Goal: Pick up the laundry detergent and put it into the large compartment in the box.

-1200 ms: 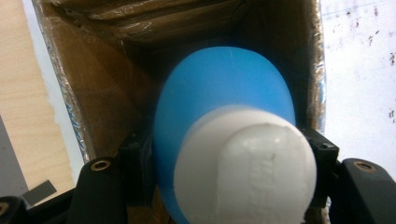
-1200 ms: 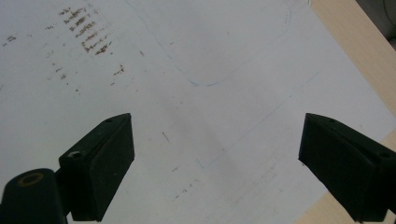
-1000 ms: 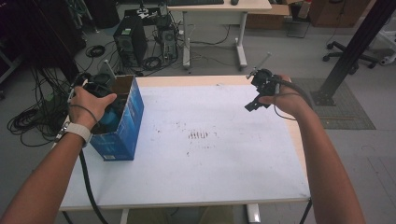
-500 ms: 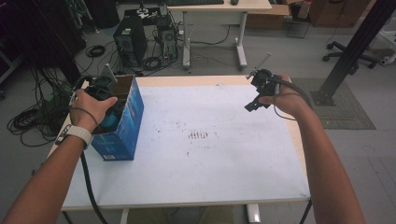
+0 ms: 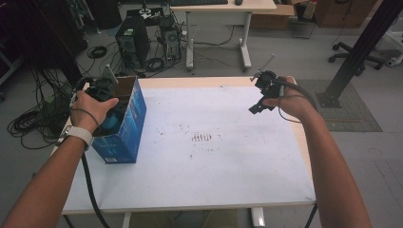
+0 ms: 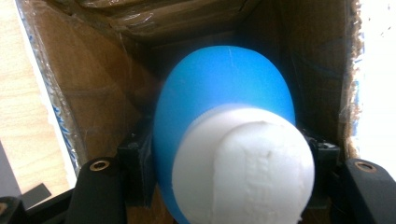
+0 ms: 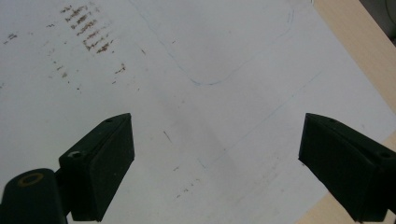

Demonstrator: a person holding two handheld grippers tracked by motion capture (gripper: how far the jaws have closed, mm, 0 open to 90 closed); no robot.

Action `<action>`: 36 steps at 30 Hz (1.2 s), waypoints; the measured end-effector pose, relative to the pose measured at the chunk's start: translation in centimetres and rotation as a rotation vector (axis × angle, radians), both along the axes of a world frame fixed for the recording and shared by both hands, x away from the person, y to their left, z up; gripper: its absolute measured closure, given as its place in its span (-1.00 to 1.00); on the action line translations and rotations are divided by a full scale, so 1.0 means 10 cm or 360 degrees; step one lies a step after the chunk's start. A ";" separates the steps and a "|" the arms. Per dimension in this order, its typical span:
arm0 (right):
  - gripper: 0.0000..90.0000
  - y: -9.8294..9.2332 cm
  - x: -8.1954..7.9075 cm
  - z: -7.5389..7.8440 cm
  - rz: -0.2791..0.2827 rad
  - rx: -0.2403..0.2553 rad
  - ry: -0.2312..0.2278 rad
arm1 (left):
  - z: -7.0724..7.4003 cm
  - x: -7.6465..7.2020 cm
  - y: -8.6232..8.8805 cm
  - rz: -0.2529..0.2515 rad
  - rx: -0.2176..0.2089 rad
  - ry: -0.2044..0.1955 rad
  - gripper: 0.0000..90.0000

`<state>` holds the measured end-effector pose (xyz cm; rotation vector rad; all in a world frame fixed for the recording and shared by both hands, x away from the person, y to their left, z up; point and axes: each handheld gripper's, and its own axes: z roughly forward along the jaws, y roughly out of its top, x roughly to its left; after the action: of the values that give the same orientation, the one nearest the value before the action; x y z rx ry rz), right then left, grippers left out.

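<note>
A blue cardboard box stands open-topped at the table's left edge. My left gripper reaches down into it, shut on a rounded object that is blue with a white foam-like end. Its black jaws press the object's two sides, with the brown inner walls of the box all around. In the high view a hand covers that gripper, and a bit of the blue object shows inside the box. My right gripper hovers above the table's far right part, open with nothing between its pads.
The table has a white top with brown smudges near the middle and a wooden rim. Behind it on the floor are computer towers, tangled cables and another desk. A black post stands at the right.
</note>
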<state>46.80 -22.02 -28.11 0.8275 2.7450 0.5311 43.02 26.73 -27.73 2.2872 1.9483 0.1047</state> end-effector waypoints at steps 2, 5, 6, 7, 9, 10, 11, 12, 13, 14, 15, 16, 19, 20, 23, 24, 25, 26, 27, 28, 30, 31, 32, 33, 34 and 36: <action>-0.77 0.00 0.00 0.00 -0.0001 -0.0001 0.0002 | 0.00 0.00 0.01 0.0004 -0.0007 -0.0001 -0.19; -0.77 0.00 0.00 -0.01 -0.0004 -0.0002 0.0005 | 0.01 0.00 0.02 0.0011 -0.0030 0.0004 -0.21; -0.77 0.00 0.00 -0.01 -0.0001 -0.0002 0.0005 | 0.01 0.00 0.02 0.0009 -0.0025 0.0012 -0.22; -0.77 0.00 0.00 -0.01 0.0002 -0.0002 0.0006 | 0.00 0.00 0.02 0.0008 -0.0023 0.0014 -0.22; -0.77 0.01 0.00 -0.02 0.0004 -0.0001 0.0005 | 0.00 0.00 0.02 0.0007 -0.0023 0.0012 -0.24; -0.77 0.01 0.00 -0.02 0.0003 -0.0001 0.0008 | 0.00 0.00 0.03 0.0005 -0.0024 0.0014 -0.24; -0.77 0.02 0.00 -0.02 0.0004 -0.0003 0.0008 | 0.00 0.00 0.03 0.0008 -0.0027 0.0012 -0.24; -0.77 0.02 -0.01 -0.02 0.0003 -0.0004 0.0009 | 0.00 0.00 0.03 0.0008 -0.0026 0.0012 -0.25; -0.77 0.02 -0.01 -0.02 0.0003 -0.0006 0.0011 | 0.00 0.01 0.03 0.0008 -0.0025 0.0015 -0.27; -0.77 0.02 -0.01 -0.02 0.0003 -0.0006 0.0011 | 0.00 0.01 0.03 0.0007 -0.0021 0.0017 -0.28; -0.77 0.01 -0.01 -0.02 0.0003 -0.0007 0.0011 | 0.00 0.01 0.03 0.0008 -0.0023 0.0016 -0.31; -0.77 0.01 -0.01 -0.02 0.0004 -0.0006 0.0010 | -0.01 0.01 0.04 0.0010 -0.0026 0.0013 -0.31; -0.77 0.01 -0.01 -0.02 -0.0003 -0.0005 0.0011 | -0.01 0.01 0.05 0.0012 -0.0022 0.0012 -0.41; -0.77 0.00 -0.01 -0.02 -0.0003 -0.0005 0.0011 | -0.01 0.01 0.05 0.0013 -0.0029 0.0007 -0.43; -0.77 0.01 -0.01 -0.02 -0.0003 -0.0005 0.0011 | -0.01 0.01 0.05 0.0010 -0.0030 0.0007 -0.45; -0.77 0.01 -0.01 -0.02 -0.0002 -0.0005 0.0012 | -0.01 0.01 0.05 0.0009 -0.0028 0.0007 -0.45; -0.77 0.01 -0.01 -0.02 -0.0002 -0.0006 0.0012 | -0.01 0.01 0.05 0.0007 -0.0025 0.0008 -0.47; -0.77 0.01 -0.01 -0.02 -0.0003 -0.0005 0.0012 | -0.01 0.01 0.04 0.0007 -0.0025 0.0008 -0.47; -0.77 0.01 -0.01 -0.02 -0.0002 -0.0004 0.0011 | -0.01 0.01 0.04 0.0005 -0.0021 0.0008 -0.47; -0.77 0.01 -0.02 -0.02 -0.0002 -0.0004 0.0012 | -0.01 0.01 0.04 0.0005 -0.0018 0.0007 -0.47; -0.77 0.01 -0.02 -0.02 -0.0002 -0.0004 0.0010 | 0.00 0.01 0.04 0.0007 -0.0017 0.0005 -0.47; -0.77 0.00 -0.02 -0.01 -0.0001 -0.0001 0.0009 | 0.00 0.01 0.04 0.0007 -0.0014 0.0003 -0.47; -0.77 0.00 -0.02 -0.01 -0.0002 0.0000 0.0009 | 0.00 0.00 0.04 0.0009 -0.0011 0.0000 -0.48; -0.77 0.00 -0.02 -0.01 -0.0005 0.0000 0.0010 | 0.00 0.00 0.04 0.0007 -0.0009 -0.0001 -0.48; -0.77 0.00 -0.02 -0.01 -0.0002 0.0000 0.0010 | 0.01 0.00 0.03 0.0007 -0.0006 -0.0002 -0.48; -0.77 -0.01 -0.03 0.00 -0.0005 0.0001 0.0008 | 0.01 0.00 0.03 0.0000 0.0002 0.0001 -0.48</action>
<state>46.54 -22.10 -28.16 0.8341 2.7476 0.5301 43.01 27.01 -27.59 2.2880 1.9494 0.1047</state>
